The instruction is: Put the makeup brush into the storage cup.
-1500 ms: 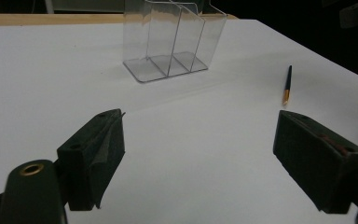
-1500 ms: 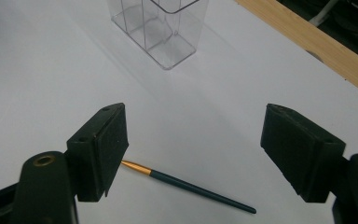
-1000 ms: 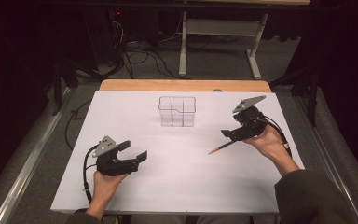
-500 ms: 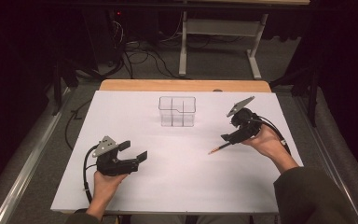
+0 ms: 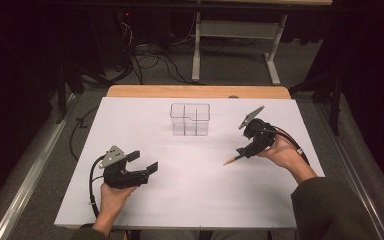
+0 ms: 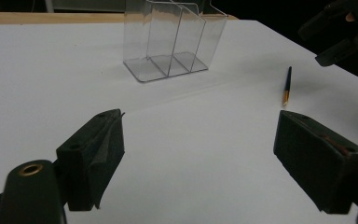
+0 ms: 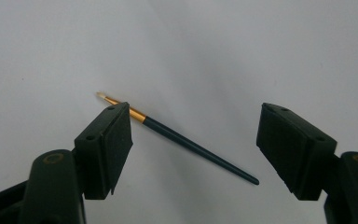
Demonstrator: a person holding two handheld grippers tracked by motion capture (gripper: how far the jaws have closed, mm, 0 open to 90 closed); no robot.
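A thin paintbrush [image 5: 232, 160] [image 7: 182, 138] [image 6: 286, 86] with a dark handle, gold ferrule and pale tip lies flat on the white table sheet [image 5: 190, 190]. My right gripper [image 5: 244, 151] [image 7: 196, 140] hovers just above it, tilted down, jaws open and straddling the brush without touching it. My left gripper [image 5: 145, 162] [image 6: 200, 158] rests open near the front left of the sheet, with nothing between its jaws. A clear plastic organizer [image 5: 190, 119] [image 6: 170, 39] with upright dividers stands at the back centre, empty.
The wooden table edge [image 5: 195, 91] shows beyond the sheet. Behind it are cables [image 5: 150, 55] on the floor and a metal desk frame [image 5: 235, 35]. A metal rail [image 5: 30, 185] runs along the left side.
My right gripper has tipped forward and come down closer over the paintbrush. The left gripper, the brush and the organizer have not moved.
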